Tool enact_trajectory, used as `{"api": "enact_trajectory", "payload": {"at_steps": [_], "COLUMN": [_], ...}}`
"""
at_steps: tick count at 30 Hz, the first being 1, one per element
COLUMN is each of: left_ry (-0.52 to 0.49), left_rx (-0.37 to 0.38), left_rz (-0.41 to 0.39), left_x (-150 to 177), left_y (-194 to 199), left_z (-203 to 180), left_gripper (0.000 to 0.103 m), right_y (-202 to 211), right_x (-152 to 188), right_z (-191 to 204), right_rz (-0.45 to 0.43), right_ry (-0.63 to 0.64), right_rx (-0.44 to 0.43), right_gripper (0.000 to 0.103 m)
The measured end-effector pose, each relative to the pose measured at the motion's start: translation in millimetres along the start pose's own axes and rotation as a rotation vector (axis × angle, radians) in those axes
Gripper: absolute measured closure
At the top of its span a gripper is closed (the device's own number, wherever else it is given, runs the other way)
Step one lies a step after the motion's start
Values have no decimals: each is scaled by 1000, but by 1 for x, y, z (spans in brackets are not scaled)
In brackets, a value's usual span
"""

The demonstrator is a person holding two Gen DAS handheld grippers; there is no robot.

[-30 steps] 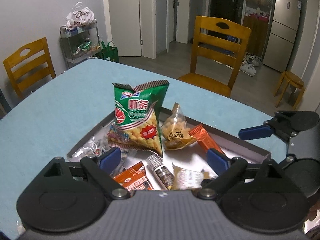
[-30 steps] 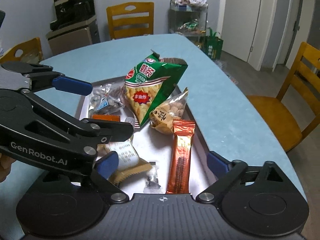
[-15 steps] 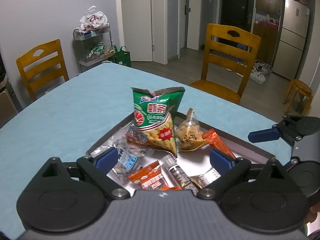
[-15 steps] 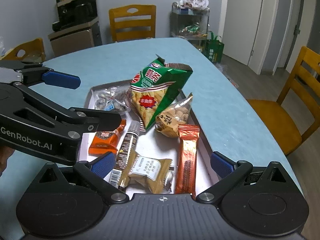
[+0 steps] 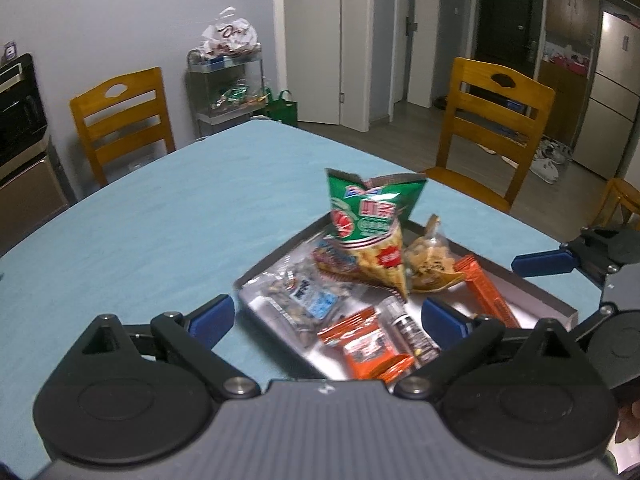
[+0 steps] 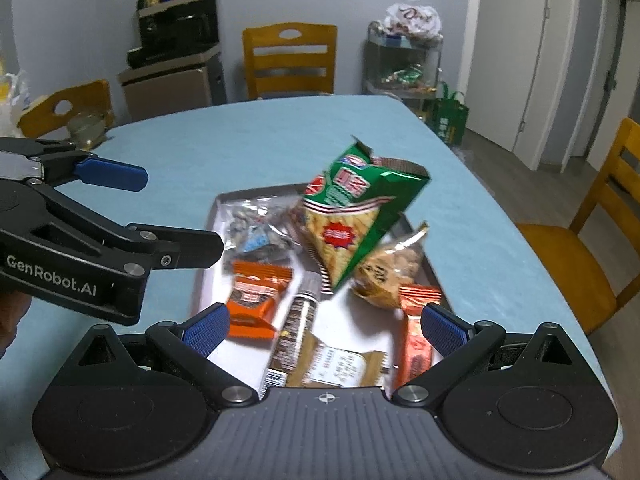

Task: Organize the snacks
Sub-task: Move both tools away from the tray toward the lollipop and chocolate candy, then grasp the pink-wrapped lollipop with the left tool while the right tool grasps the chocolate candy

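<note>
1. Left gripper [image 5: 326, 318] and right gripper [image 6: 324, 328] both stand wide apart, holding nothing.
2. The green chip bag [image 6: 356, 224] leans upright at the tray's [image 6: 208, 240] 12 o'clock end on the desk [image 6: 224, 144].
3. The bag is likely to topple if nudged, spilling chips through its torn top.

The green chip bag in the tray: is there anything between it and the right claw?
Yes, partly. The green chip bag stands at the far end of the tray. Between it and the open right claw lie a dark stick packet and a tan wrapped snack, both flat. Nothing tall blocks the way.
</note>
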State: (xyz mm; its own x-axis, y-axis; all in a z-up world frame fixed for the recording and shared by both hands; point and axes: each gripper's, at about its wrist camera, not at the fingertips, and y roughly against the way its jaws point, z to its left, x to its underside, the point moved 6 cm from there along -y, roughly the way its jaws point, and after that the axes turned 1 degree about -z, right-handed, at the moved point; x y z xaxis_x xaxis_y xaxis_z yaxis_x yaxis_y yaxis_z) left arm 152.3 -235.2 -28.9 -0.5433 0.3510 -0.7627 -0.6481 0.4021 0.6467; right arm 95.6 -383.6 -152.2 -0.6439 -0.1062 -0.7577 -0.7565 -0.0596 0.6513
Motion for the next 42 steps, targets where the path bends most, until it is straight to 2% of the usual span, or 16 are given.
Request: {"api": "enact_trajectory", "payload": {"at_steps": [15,22,28,36,42], "left_ry": [57,115,206,216,227], "left_rx": [-91,-194,-289,-329,-388], "left_rz": [36,78,113,115,145], "left_x": [28,56,77,84,97], "left_y": [19,26,22,7,-6], "left_z": [58,108,147,161,175], "left_gripper": [2,2,2,2,2], "right_y": [-7,-9,-16,-24,-31], "right_x": [-14,-21,-24,-29,-29], "right_z": [44,77,103,112,116], "right_rz": [-17,-28,-19,-1,21], "right_ry": [57,115,171,193,207], "right_rx": [-76,-152,-196,-204,-213], "right_gripper": [0,0,0,0,0]}}
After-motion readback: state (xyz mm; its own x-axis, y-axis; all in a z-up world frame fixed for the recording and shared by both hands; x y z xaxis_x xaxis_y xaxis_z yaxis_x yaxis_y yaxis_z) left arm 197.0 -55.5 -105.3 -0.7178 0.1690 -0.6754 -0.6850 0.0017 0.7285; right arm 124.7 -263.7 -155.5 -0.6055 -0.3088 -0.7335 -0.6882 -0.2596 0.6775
